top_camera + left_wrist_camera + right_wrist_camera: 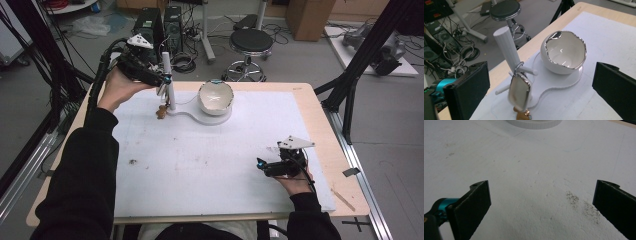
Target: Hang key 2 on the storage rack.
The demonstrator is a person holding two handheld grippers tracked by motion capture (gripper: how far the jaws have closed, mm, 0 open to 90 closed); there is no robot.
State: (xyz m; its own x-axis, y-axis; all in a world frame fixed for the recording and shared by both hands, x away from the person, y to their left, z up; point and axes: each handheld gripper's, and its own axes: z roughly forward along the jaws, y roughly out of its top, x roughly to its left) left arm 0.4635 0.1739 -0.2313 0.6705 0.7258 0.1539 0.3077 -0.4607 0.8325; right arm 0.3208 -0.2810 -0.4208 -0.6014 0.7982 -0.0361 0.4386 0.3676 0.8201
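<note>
With my left gripper (536, 82) gaping empty around the key fob (519, 91) on its peg stand (507, 48), a careless closing could topple the stand against the near bowl (565, 52).

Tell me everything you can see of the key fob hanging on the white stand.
The key fob is a rounded, shiny silver tag, metal by its look. It hangs upright by a thin ring from a peg of the white stand, with a small brass-coloured piece below it. The left gripper is open before it, jaws wide apart, not touching.
</note>
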